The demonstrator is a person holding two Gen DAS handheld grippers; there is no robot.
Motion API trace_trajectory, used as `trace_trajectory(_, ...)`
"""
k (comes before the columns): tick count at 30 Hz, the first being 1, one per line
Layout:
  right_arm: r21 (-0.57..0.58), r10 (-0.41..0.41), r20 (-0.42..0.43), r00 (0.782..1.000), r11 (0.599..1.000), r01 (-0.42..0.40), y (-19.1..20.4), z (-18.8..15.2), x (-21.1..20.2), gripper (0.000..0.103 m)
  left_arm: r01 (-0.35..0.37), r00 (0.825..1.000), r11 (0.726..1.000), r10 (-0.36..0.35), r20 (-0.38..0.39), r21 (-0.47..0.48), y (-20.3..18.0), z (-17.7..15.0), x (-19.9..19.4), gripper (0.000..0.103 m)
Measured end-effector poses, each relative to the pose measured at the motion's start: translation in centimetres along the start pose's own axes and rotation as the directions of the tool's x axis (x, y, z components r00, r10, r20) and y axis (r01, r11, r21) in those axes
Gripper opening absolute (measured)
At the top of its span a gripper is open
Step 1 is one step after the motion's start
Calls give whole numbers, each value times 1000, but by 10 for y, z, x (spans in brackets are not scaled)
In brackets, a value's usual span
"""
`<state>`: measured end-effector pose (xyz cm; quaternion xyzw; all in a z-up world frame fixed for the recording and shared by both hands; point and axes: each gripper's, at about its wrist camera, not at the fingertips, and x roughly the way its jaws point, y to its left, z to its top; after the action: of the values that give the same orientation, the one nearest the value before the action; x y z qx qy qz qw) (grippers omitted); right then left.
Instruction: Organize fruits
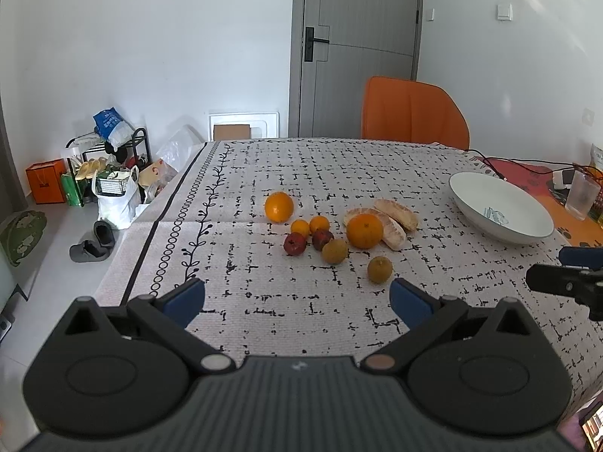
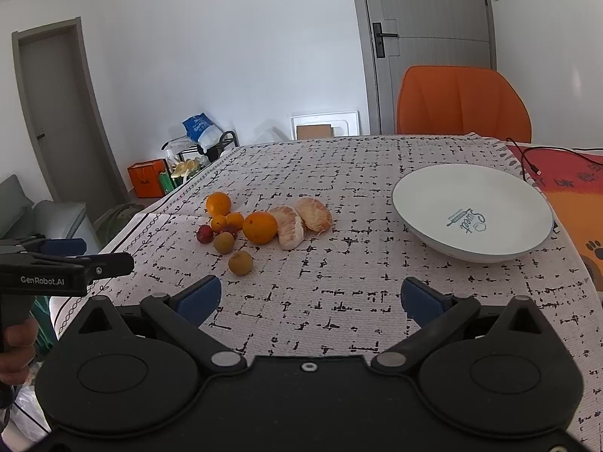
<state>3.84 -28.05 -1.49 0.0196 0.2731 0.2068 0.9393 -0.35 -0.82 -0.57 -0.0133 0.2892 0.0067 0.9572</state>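
My left gripper [image 1: 297,299] jaws wide, nothing between; right gripper [image 2: 311,299] jaws wide too, nothing held. Bare patterned bench [image 1: 286,324] cloth under both, open room ahead of jaws. Bench left edge [image 1: 150,233] well left of my left jaws. Fruits [image 1: 331,231] clustered ahead of left jaws, ahead-left of right jaws: oranges, small red and yellow-brown ones, peeled segments touching big orange. White bowl [image 2: 473,213] ahead-right of right jaws, apart from fruits, no fruit inside.
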Motion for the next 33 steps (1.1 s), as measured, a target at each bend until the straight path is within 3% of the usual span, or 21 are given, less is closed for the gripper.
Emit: trace_trajectory(33,-8,-3,2,1000,1000,3,4,0,-1,103,-1,1000,1000,1,10,-2,6,0,-5,103)
